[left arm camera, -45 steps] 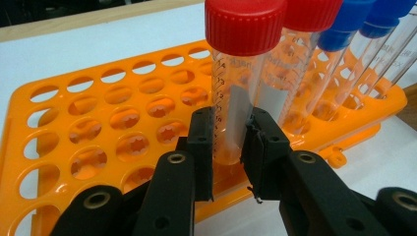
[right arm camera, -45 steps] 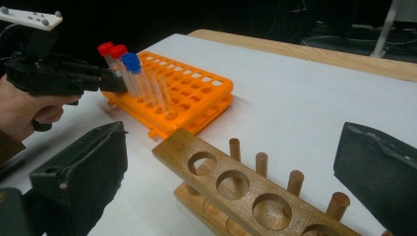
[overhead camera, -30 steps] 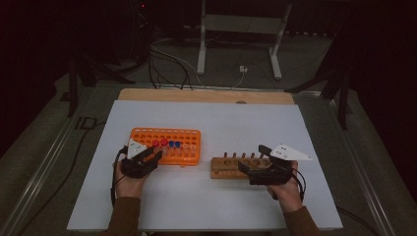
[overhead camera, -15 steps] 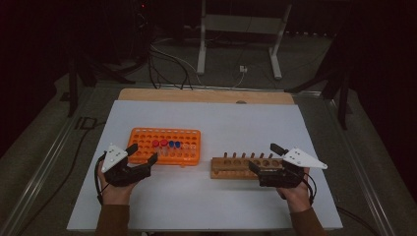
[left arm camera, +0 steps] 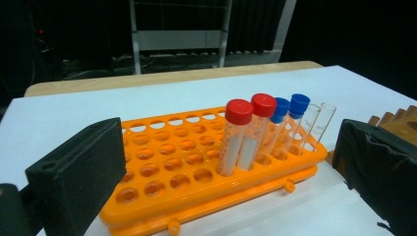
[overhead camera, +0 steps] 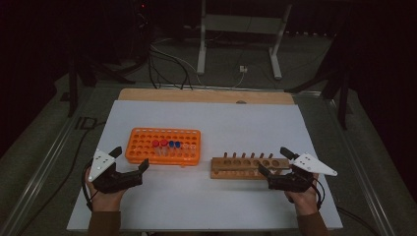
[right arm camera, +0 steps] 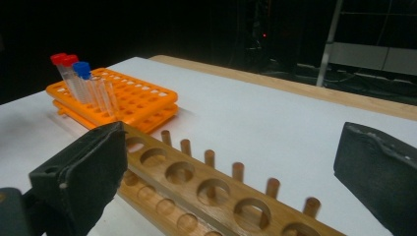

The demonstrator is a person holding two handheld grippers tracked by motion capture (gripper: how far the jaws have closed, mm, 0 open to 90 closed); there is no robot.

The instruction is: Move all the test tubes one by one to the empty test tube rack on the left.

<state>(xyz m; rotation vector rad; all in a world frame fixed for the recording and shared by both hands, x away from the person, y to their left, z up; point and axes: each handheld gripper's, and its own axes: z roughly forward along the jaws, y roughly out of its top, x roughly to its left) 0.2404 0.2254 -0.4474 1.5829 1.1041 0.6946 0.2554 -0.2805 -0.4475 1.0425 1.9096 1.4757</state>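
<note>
An orange tube rack (overhead camera: 147, 147) stands left of centre on the white table, holding two red-capped tubes (overhead camera: 160, 143), two blue-capped tubes (overhead camera: 174, 144) and clear uncapped ones. My left gripper (overhead camera: 130, 158) sits just off its front left corner. Its jaws have just been opening and stand wide with nothing between them. In the left gripper view the rack (left arm camera: 162, 172) and red-capped tubes (left arm camera: 246, 132) lie beyond the spread jaws. A wooden peg rack (overhead camera: 248, 167) lies to the right, and my right gripper (overhead camera: 273, 161) is open at its right end. Its holes (right arm camera: 196, 182) are empty.
The white table top (overhead camera: 221, 123) has a wooden strip (overhead camera: 206, 96) along its far edge. Beyond the table are a metal stand (overhead camera: 236, 29) and cables (overhead camera: 167, 64) on the dark floor. Both forearms enter from the near edge.
The left gripper has drawn back and left from the orange rack's front, and its jaws have spread wide. The right gripper has slid right along the wooden rack toward its end.
</note>
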